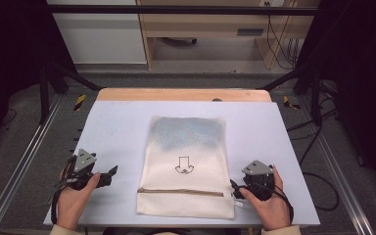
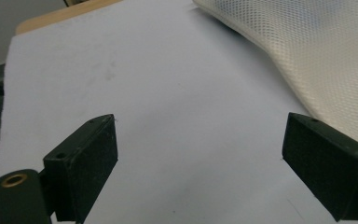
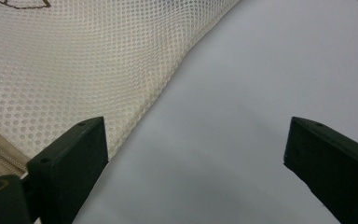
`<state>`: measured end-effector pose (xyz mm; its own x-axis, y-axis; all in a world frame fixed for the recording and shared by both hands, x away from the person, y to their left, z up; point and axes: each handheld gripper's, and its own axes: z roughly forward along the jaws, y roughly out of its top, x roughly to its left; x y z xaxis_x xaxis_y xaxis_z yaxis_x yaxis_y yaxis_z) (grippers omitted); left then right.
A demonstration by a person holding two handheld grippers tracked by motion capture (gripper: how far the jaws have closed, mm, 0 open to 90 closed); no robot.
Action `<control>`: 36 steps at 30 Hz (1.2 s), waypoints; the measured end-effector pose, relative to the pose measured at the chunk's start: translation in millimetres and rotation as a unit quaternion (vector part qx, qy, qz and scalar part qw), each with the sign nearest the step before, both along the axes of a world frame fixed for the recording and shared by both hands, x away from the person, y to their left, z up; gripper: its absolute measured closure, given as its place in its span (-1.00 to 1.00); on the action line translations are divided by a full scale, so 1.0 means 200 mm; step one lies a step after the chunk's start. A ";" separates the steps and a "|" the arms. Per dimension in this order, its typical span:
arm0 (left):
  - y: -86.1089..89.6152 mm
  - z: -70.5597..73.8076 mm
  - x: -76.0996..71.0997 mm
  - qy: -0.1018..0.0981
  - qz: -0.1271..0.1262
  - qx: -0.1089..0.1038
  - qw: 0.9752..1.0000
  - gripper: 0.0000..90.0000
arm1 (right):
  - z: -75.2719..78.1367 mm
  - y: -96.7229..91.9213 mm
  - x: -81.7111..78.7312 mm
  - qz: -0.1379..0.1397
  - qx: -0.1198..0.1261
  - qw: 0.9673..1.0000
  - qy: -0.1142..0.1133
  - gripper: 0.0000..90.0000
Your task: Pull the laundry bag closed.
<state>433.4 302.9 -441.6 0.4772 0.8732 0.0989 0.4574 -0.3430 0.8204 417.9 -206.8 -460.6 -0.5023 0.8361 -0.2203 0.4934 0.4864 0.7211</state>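
Right gripper (image 1: 236, 187): open wide, holds nothing, low right, touching the bag's corner.
Left gripper (image 1: 108, 174): open, farther off.
Mesh bag (image 1: 186, 161): long way runs up the frame.

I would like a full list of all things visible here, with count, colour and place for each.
mesh laundry bag: one, cream, flat at the table's middle, between the grippers
zipper: one, beige, across the bag near its close end
arrow print: one, dark outline, on the bag's middle
table: one, pale blue-grey top, wooden far edge
left gripper: one, black, grey plate on top, open, left of the bag
right gripper: one, black, grey plate on top, open, at the bag's right edge
hands: two, holding the grippers
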 end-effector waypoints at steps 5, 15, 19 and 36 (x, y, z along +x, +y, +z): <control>0.00 -0.01 -0.08 0.013 -0.005 -0.007 1.000 -0.78 | 0.00 0.00 -0.01 0.007 -0.022 1.000 -0.008 -0.70; -0.02 -0.03 -0.04 0.024 -0.012 -0.003 1.000 -0.79 | 0.00 0.07 -0.03 0.039 -0.030 0.999 -0.013 -0.62; -0.01 -0.04 -0.04 0.023 -0.002 -0.007 1.000 -0.81 | 0.02 0.13 -0.02 0.048 -0.025 0.999 -0.007 -0.71; 0.00 -0.05 -0.04 0.028 0.003 0.014 1.000 -0.84 | 0.14 0.40 0.01 0.136 -0.006 0.990 0.019 -0.54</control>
<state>425.8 302.3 -451.8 0.4781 0.8730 0.0962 0.5043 -0.3625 0.7837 420.1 -126.8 -431.9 -0.7172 0.6660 -0.2053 0.3696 0.6132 0.6981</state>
